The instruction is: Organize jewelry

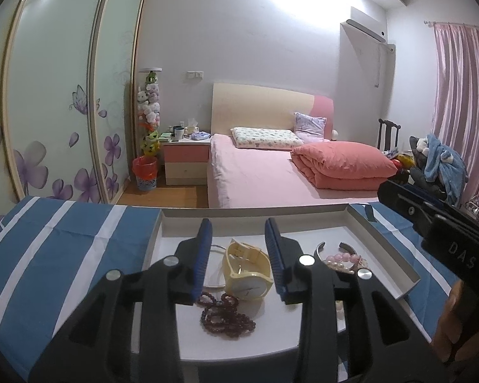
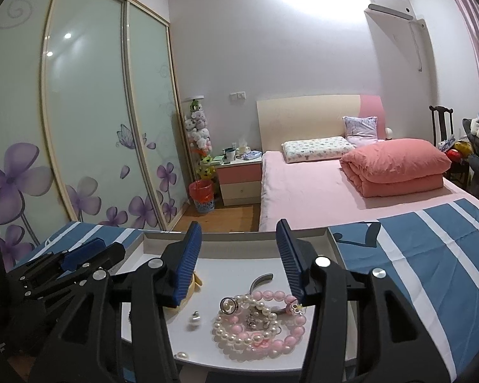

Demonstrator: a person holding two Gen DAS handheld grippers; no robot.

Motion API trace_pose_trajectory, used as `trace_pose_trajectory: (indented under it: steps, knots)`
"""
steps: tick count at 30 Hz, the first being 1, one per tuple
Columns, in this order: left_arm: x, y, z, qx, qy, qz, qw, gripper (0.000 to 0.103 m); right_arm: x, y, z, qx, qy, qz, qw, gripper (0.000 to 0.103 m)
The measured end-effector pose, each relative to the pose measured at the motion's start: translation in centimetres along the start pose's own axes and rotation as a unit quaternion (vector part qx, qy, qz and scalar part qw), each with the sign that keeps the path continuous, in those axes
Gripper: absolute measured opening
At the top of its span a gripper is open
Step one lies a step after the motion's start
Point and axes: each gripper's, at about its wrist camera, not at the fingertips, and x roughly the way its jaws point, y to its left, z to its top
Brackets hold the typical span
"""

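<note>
Both pairs of jaws stand apart and empty: the left gripper hangs over the yellow watch, the right gripper over the pink and pearl bracelets. All the jewelry lies in a shallow white tray on the blue striped cloth, with dark red beads nearer than the watch and a loose pearl earring left of the bracelets. To lift the watch cleanly, I would lower the left fingers either side of its case, not the springy strap, and close gently so it does not skid
</note>
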Motion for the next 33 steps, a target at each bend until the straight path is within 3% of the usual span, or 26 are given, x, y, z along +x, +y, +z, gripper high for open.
trace_pose_trajectory:
  steps: [18,22,30,33]
  knots:
    - [-2.5,0.5,0.1,-0.004,-0.009,0.01,0.9999,0.035,-1.4,0.3,0.0,0.001,-0.001,-0.007,1.0,0.05]
    - [-3.9,0.7,-0.1,-0.008,-0.011,0.012,0.9998,0.04,-2.6,0.6,-0.4,-0.004,0.001,-0.009,1.0,0.05]
    - [-6.9,1.3,-1.1,-0.01,-0.01,0.01,0.9999,0.05,-5.0,1.0,-2.0,-0.001,0.014,-0.017,1.0,0.074]
    - [-8.3,1.5,-1.8,-0.013,-0.008,0.008,0.9999,0.054,-6.1,1.0,-2.8,0.003,0.018,-0.015,1.0,0.078]
